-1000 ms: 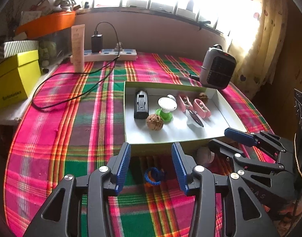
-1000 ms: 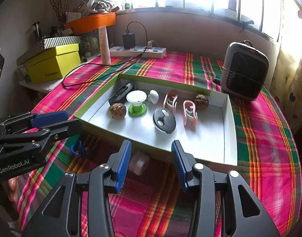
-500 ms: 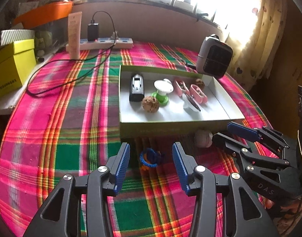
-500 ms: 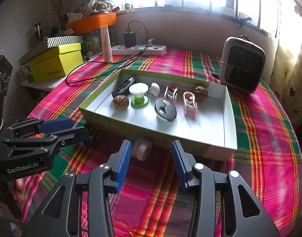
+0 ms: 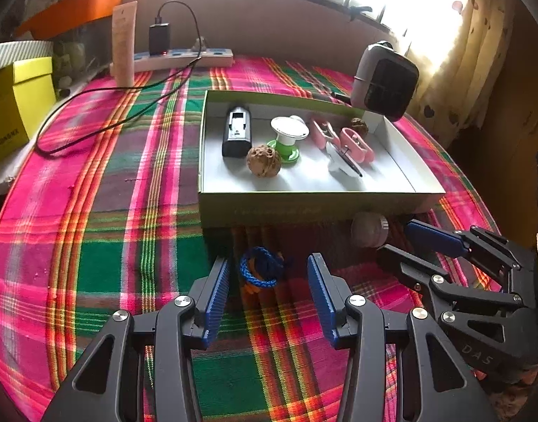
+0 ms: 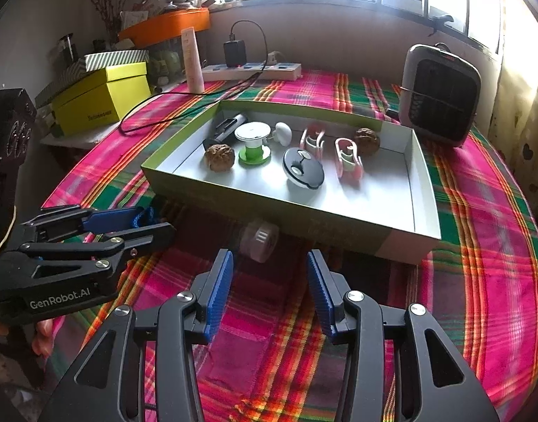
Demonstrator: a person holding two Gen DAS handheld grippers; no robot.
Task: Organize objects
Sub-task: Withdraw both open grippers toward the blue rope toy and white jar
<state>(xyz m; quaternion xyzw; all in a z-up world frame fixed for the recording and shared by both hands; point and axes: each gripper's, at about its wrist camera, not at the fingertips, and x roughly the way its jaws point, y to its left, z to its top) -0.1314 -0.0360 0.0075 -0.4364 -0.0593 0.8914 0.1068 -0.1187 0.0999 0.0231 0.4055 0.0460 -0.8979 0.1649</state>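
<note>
A green box tray (image 5: 304,207) (image 6: 423,161) on the plaid cloth holds a black device (image 5: 236,133), two walnuts (image 5: 263,160), a green-and-white spool (image 5: 286,137), pink clips (image 5: 357,144) and a black-and-white disc (image 6: 302,172). A blue cord ring (image 5: 260,270) lies on the cloth just ahead of my open left gripper (image 5: 267,274). A pale small cylinder (image 6: 260,241) (image 5: 369,228) lies against the tray's front wall, just ahead of my open right gripper (image 6: 267,274). Both grippers are empty.
A grey heater (image 6: 439,95) stands at the tray's far right corner. A power strip with a charger and black cable (image 5: 184,59), a cream tube (image 5: 124,44) and yellow boxes (image 6: 102,95) stand at the back left. A curtain (image 5: 473,45) hangs right.
Both grippers have drawn back from the tray and lowered. The blue cord ring now sits between my left fingertips' line, and the cylinder sits just ahead of my right gripper.
</note>
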